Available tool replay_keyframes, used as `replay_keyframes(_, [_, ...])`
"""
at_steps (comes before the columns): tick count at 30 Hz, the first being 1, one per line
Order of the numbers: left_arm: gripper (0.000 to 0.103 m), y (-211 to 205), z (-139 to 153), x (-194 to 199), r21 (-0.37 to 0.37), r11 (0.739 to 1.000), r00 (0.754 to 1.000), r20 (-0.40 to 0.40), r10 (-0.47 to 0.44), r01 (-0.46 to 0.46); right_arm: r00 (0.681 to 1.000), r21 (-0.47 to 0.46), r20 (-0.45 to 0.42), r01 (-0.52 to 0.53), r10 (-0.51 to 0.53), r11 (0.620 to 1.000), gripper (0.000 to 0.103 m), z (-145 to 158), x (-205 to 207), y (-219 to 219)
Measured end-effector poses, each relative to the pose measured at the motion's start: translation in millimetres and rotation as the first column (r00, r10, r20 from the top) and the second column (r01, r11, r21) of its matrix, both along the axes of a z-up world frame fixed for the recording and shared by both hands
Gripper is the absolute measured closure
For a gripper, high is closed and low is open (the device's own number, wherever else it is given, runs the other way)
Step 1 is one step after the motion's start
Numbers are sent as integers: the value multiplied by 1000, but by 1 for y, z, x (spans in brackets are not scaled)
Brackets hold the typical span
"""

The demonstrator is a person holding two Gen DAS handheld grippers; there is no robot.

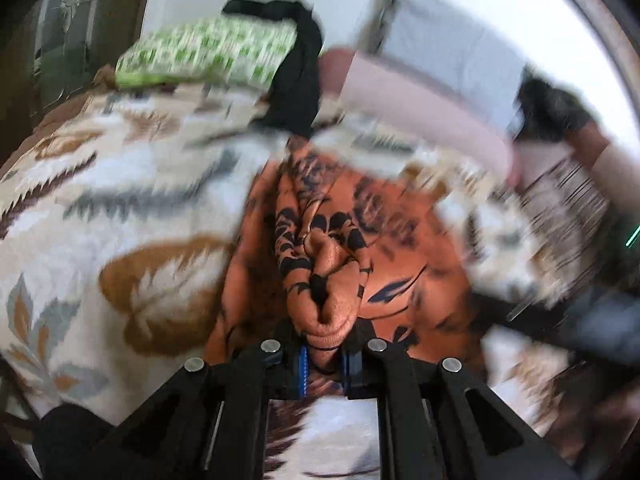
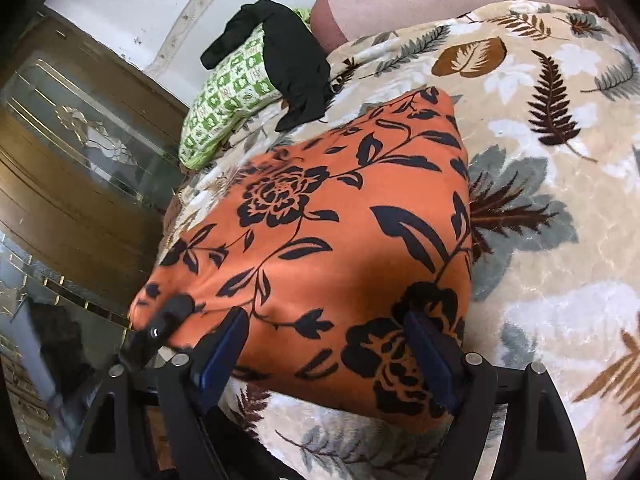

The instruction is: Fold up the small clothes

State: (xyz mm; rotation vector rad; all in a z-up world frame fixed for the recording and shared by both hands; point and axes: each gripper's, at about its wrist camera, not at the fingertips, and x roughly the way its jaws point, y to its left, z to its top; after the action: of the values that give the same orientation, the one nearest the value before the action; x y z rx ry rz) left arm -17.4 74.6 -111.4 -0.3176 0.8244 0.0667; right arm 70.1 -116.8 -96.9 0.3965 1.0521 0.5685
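An orange garment with black flower print (image 2: pixel 332 248) lies on the leaf-patterned blanket (image 2: pixel 552 240). My left gripper (image 1: pixel 325 360) is shut on a bunched edge of the orange garment (image 1: pixel 328 280), lifting it; the view is blurred by motion. My right gripper (image 2: pixel 332 344) is open, its blue pads (image 2: pixel 224 344) either side of the garment's near edge, just above the cloth. The left gripper's tip (image 2: pixel 168 316) shows at the garment's left corner in the right wrist view.
A green-and-white patterned cloth (image 2: pixel 224 100) with a black garment (image 2: pixel 292 68) draped over it lies at the far end. A wooden cabinet with glass (image 2: pixel 80 152) stands to the left. A pink pillow (image 2: pixel 400 4) is at the back.
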Motion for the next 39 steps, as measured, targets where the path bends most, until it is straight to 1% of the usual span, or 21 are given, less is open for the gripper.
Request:
replay_keyframes(2, [91,3,-16,3,-4,1000,999,-44,11,-11,1000,-32,4,-17,17,999,20,15,11,8])
replay_keyframes(5, [91,-2,-12,0,49,999,1000,-6,-5,5,995,-167,23,-90,95,982,20,42,31,41])
replay_keyframes(7, [91,-8,-10,-1,94,996,1000,11,-16,15,983,-287,-1,-178,185,941,20,54,51,85])
replay_keyframes(9, [91,-15,-10,-3,141,990,999,21,-25,22,968,-356,-23,-242,251,903,20,60,68,128])
replay_keyframes(12, [91,-20,-10,-8,193,981,999,36,-37,30,949,-414,-164,-314,269,855,20,46,101,190])
replay_keyframes(15, [91,-24,-10,-10,236,971,998,46,-51,39,950,-495,-225,-305,219,813,20,29,123,224])
replay_keyframes(17, [91,-26,-11,-10,256,966,997,50,-59,44,933,-547,-288,-345,216,763,20,14,130,241])
replay_keyframes(19, [91,-28,-12,-11,273,961,996,54,-67,50,935,-625,-301,-342,188,701,20,1,135,250])
replay_keyframes(20, [91,-30,-11,-13,281,958,996,56,-72,53,935,-659,-305,-343,179,670,27,-5,137,251])
replay_keyframes(21, [91,-30,-12,-13,291,955,995,58,-77,56,935,-684,-307,-345,175,643,54,-8,138,250])
replay_keyframes(22, [91,-31,-12,-14,296,953,995,62,-81,59,939,-704,-300,-338,170,625,64,-10,139,247])
replay_keyframes(24, [91,-31,-11,-16,306,950,993,78,-88,61,943,-684,-283,-328,177,651,78,-6,139,236])
replay_keyframes(26, [91,-31,-8,-20,316,947,990,101,-97,61,954,-643,-243,-292,173,708,83,6,136,222])
replay_keyframes(27, [91,-32,-4,-23,325,944,988,117,-103,60,963,-605,-208,-263,170,751,84,18,132,213])
replay_keyframes(29, [90,-32,4,-32,351,935,983,147,-106,48,971,-546,-167,-236,172,804,84,34,124,203])
replay_keyframes(32, [90,-28,8,-42,366,930,982,167,-89,22,972,-444,-133,-233,194,865,84,54,112,197])
replay_keyframes(34, [84,-10,-3,-34,274,962,993,114,-41,9,970,-381,-130,-239,203,893,80,48,111,203])
replay_keyframes(35, [77,2,-14,-27,199,980,998,54,-11,0,967,-384,-143,-251,211,889,71,37,114,209])
replay_keyframes(36, [75,15,-27,-19,117,993,1000,0,5,-5,961,-393,-151,-273,231,878,43,20,117,213])
replay_keyframes(37, [75,27,-35,-17,21,1000,1000,-13,3,-3,965,-404,-144,-258,218,878,31,11,116,213])
replay_keyframes(39, [73,42,-33,-20,-93,995,1000,7,18,-17,971,-343,-150,-228,186,911,29,0,116,204])
